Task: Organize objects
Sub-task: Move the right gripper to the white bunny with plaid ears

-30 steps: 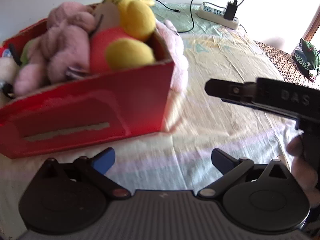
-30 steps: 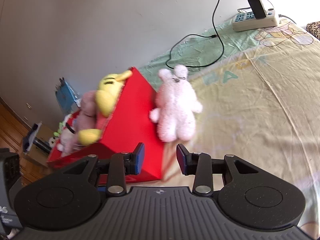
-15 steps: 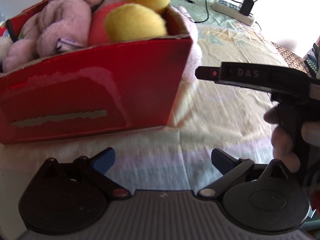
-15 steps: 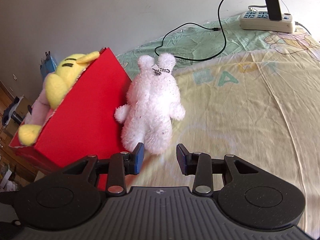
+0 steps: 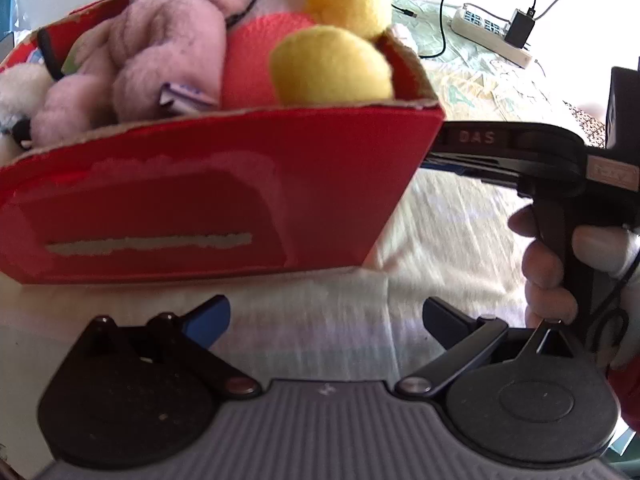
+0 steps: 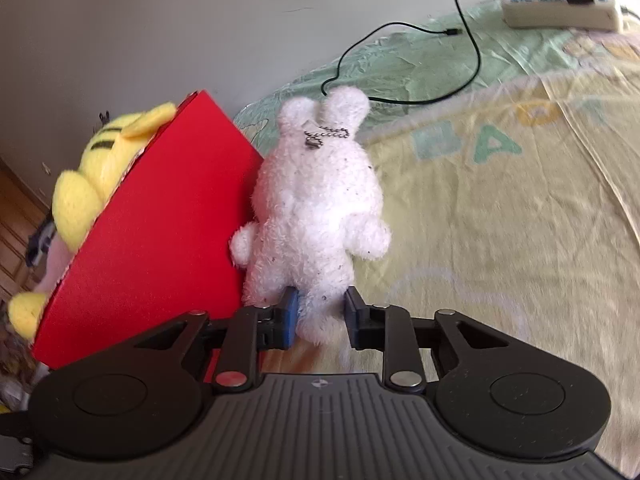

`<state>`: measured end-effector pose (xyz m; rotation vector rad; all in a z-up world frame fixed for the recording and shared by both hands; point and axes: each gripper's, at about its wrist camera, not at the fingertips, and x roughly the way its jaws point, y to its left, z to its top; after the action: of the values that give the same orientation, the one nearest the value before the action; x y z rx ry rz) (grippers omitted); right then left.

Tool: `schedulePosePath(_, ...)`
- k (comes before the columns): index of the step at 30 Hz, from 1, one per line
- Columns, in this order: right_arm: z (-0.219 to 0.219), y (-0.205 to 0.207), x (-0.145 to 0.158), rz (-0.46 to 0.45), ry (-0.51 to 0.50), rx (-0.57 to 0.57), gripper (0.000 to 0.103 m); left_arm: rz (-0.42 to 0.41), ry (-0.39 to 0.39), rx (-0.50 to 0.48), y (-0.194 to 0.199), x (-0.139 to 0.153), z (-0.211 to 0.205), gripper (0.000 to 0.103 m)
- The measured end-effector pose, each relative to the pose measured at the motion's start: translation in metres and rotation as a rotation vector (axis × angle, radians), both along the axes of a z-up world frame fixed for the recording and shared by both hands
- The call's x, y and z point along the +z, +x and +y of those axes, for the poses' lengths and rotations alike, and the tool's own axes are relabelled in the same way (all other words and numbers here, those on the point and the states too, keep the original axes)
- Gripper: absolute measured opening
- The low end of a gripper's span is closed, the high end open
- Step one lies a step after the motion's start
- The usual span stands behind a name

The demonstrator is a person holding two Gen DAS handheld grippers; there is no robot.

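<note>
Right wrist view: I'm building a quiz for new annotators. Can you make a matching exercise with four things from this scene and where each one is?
Things:
1. white plush bunny
2. yellow plush toy
3. power strip
4. left gripper

Places or states:
A. far end of the bedsheet, charger plugged in
B. open, in front of the red box
C. inside the red box
D. on the sheet against the box, between the right gripper fingers

Pairs: 1-D, 2-C, 3-A, 4-B

plush rabbit [image 6: 316, 216] beside box [image 6: 152, 240], toys [image 5: 168, 52] inside
</note>
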<state>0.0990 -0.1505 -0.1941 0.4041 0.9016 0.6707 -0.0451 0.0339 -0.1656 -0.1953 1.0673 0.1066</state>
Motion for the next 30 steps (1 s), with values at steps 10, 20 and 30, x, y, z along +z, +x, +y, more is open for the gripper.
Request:
schedulePosePath(10, -0.058, -0.034, 0.003, 0.162, 0.171, 0.020, 0.023, -0.041, -0.022, -0.126, 0.002, 0.011, -0.032, 0.102)
schedulePosePath(20, -0.124, -0.067, -0.004, 0.247, 0.196, 0.015, 0.025, -0.053, -0.073, -0.276, 0.008, 0.011, -0.084, 0.102)
schedulePosePath(30, -0.164, -0.050, 0.008, 0.205, 0.251, -0.081, 0.031, -0.078, -0.010, -0.299, 0.044, 0.009, -0.118, 0.102)
